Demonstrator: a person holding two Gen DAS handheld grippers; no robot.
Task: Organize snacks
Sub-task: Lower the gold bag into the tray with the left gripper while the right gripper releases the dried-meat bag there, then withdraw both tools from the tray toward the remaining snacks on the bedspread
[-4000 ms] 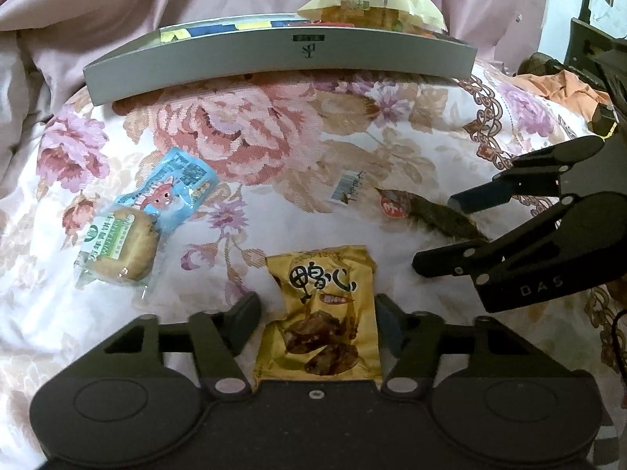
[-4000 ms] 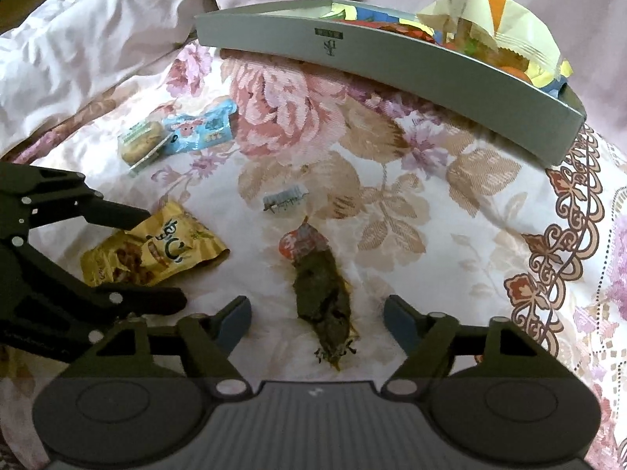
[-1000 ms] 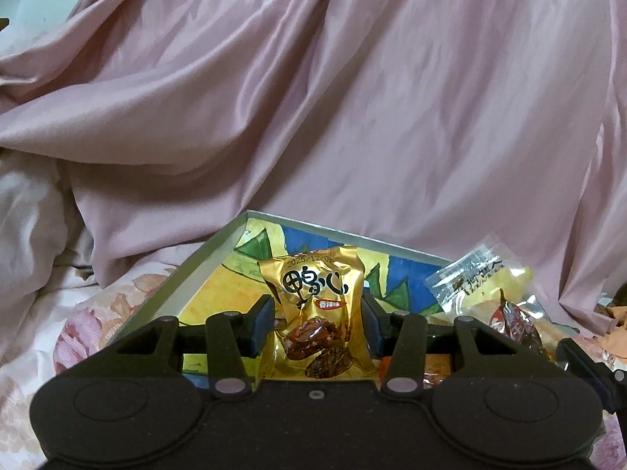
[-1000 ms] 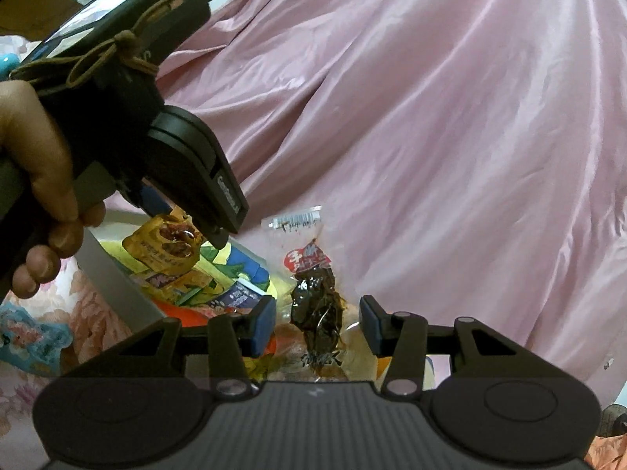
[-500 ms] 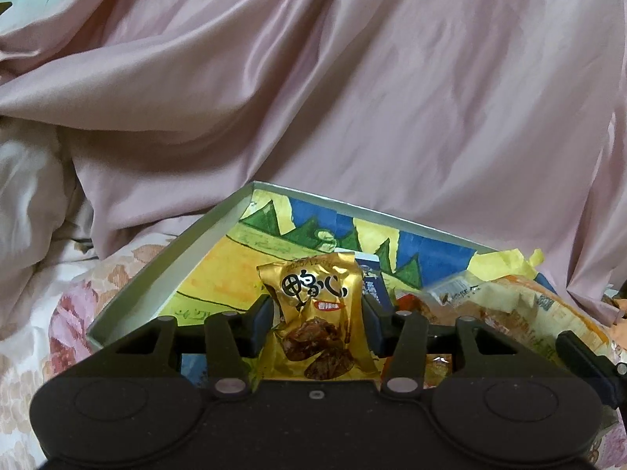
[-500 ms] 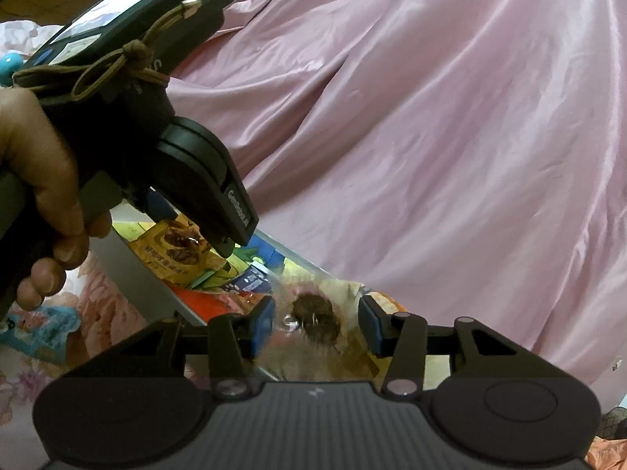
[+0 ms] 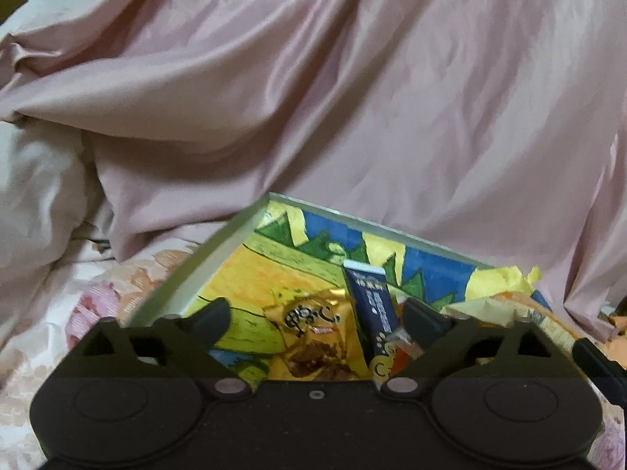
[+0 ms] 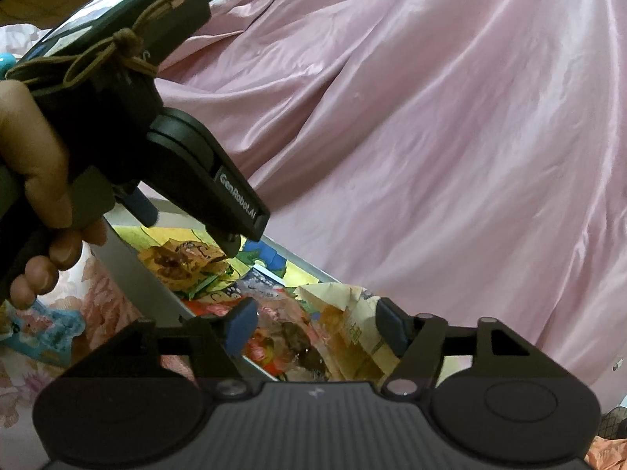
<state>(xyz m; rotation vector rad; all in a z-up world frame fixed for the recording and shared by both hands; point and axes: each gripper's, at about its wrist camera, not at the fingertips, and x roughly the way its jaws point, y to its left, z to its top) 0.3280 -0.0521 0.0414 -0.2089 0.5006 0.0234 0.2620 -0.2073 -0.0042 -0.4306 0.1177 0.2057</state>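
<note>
A gold snack packet [image 7: 313, 333] lies loose on the painted floor of the grey box [image 7: 219, 250]. My left gripper [image 7: 317, 313] hangs over it, its jaws opening wide and the pads clear of the packet. The right wrist view shows the same gold packet [image 8: 184, 262] under the left gripper [image 8: 188, 231]. A dark snack in a clear wrapper [image 8: 294, 337] rests on the pile of snacks in the box [image 8: 137, 274]. It lies below my right gripper [image 8: 316, 325], whose jaws are opening and do not touch it.
A dark blue packet [image 7: 372, 305] leans beside the gold one. A person's hand [image 8: 35, 180] holds the left gripper's handle. A light blue packet [image 8: 43, 333] lies on the floral bedspread outside the box. Pink satin cloth [image 7: 352, 98] rises right behind the box.
Both grippers have opened. The gold packet dropped from the left gripper onto the box floor. The dark snack left the right gripper and settled on the pile.
</note>
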